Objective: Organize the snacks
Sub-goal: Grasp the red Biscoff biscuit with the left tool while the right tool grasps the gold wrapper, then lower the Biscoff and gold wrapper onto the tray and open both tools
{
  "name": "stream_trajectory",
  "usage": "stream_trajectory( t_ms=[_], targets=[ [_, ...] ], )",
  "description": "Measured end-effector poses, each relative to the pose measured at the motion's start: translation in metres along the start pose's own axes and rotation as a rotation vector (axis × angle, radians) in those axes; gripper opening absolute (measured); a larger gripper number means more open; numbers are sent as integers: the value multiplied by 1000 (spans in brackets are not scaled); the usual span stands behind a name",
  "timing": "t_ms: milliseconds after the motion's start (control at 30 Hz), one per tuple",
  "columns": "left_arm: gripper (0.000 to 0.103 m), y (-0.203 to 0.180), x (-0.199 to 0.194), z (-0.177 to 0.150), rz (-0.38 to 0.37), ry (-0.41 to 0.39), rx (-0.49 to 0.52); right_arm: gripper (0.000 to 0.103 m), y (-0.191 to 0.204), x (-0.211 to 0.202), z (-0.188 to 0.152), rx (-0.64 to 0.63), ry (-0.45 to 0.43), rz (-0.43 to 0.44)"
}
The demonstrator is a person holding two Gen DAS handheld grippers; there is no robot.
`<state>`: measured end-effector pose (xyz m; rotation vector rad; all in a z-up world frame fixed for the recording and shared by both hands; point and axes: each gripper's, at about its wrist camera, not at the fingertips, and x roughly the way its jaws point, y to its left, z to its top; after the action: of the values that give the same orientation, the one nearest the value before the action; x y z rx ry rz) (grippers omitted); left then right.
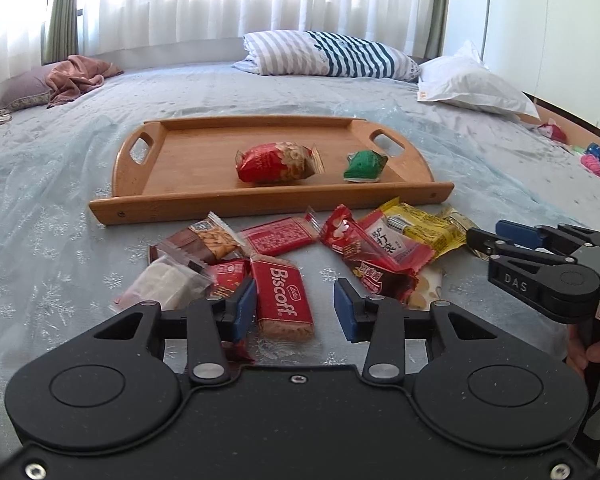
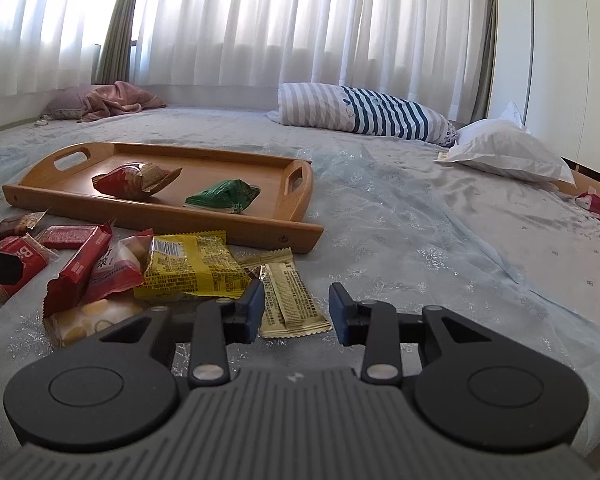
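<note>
A wooden tray (image 1: 188, 168) (image 2: 80, 196) lies on the bed and holds a red snack bag (image 1: 278, 162) (image 2: 134, 181) and a green packet (image 1: 364, 166) (image 2: 224, 196). Several loose snacks lie in front of it. My left gripper (image 1: 295, 308) is open, with a red Biscoff packet (image 1: 282, 294) between its fingers. My right gripper (image 2: 296, 312) is open around a beige packet (image 2: 290, 300), next to a yellow packet (image 2: 192, 266) (image 1: 428, 228). The right gripper also shows in the left wrist view (image 1: 496, 242).
The bed has a pale blue sheet (image 2: 440, 240). A striped pillow (image 1: 328, 54) (image 2: 360, 112) and a white pillow (image 1: 472, 80) (image 2: 508, 152) lie at the back. A pink cloth (image 1: 80, 76) lies far left. Small items (image 1: 592, 156) sit at the right edge.
</note>
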<state>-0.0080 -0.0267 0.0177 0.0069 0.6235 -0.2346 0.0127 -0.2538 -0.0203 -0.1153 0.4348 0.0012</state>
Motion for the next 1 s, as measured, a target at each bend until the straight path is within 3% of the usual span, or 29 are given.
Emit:
stream_trajectory(
  t_ms=[200, 800, 900, 933, 1000],
  targets=[
    [40, -4, 8, -2, -3, 23, 8, 56, 3, 7, 5, 2, 3, 18],
    [41, 2, 21, 0, 12, 52, -52, 65, 1, 22, 4, 30, 32, 42],
    [38, 2, 22, 1, 18, 51, -48, 65, 2, 22, 4, 15, 32, 51],
    [31, 1, 22, 1, 25, 51, -44, 65, 3, 22, 5, 10, 33, 51],
    [31, 2, 21, 1, 27, 51, -50, 63, 3, 22, 6, 8, 35, 52]
  ],
)
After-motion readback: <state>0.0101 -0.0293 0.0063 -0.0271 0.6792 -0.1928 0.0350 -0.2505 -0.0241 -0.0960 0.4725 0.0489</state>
